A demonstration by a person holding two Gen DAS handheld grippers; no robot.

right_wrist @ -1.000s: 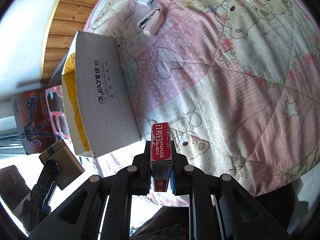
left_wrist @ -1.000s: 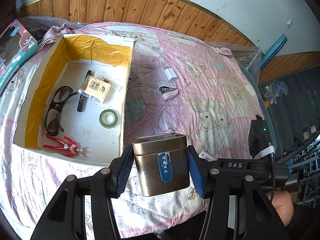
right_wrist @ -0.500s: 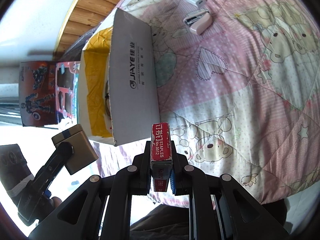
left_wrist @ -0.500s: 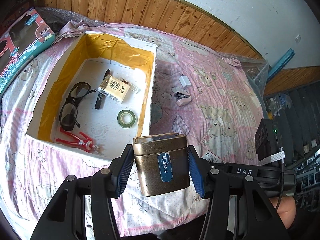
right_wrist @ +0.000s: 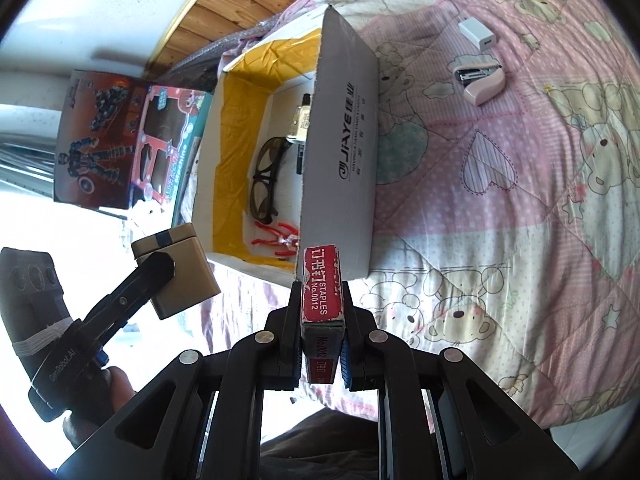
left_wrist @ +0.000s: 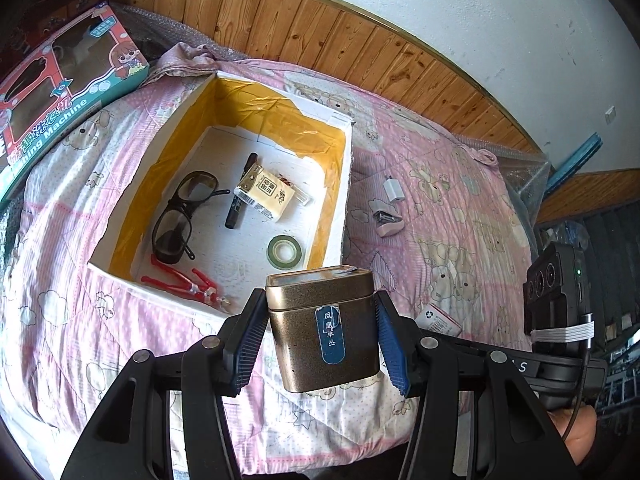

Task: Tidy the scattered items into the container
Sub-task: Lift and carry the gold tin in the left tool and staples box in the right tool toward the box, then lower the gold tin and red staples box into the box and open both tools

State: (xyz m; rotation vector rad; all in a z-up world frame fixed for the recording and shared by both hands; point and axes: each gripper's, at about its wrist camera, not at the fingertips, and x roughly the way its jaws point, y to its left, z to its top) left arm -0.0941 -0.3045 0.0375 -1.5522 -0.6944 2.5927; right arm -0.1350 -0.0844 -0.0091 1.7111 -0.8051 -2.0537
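1. Bronze-coloured metal fills the left wrist view: a tea tin (left_wrist: 323, 330) with a blue label, upright, pinched at its two flat sides between the blue pads of the left gripper (left_wrist: 320, 336). Gripping it by the body below the lid seam probably keeps the lid from being squeezed off.
2. The tin hangs near the front wall of the cardboard box (left_wrist: 344, 184), not yet over its opening; I judge it is being carried in for release.
3. The right gripper (right_wrist: 320, 354) is pressed shut on a red staples box (right_wrist: 322, 288), held on its narrow edge so the slim carton sits deep between the jaws. It hovers just outside the box's near corner.
4. The left view alone looks down into the box: dark glasses (left_wrist: 180, 216), a black marker (left_wrist: 240, 196), a cream packet (left_wrist: 266, 196), a green tape roll (left_wrist: 285, 252) and a red figure toy (left_wrist: 184, 280) lie on its white floor, with bare floor left in between.
5. The right view alone shows the box's printed outer wall and the left gripper side-on with the tin.
6. Both views show a white charger (left_wrist: 392, 190) and a pink stapler (right_wrist: 480, 80) lying close together on the pink quilt (right_wrist: 540, 200), well apart from the box and still to be tidied.
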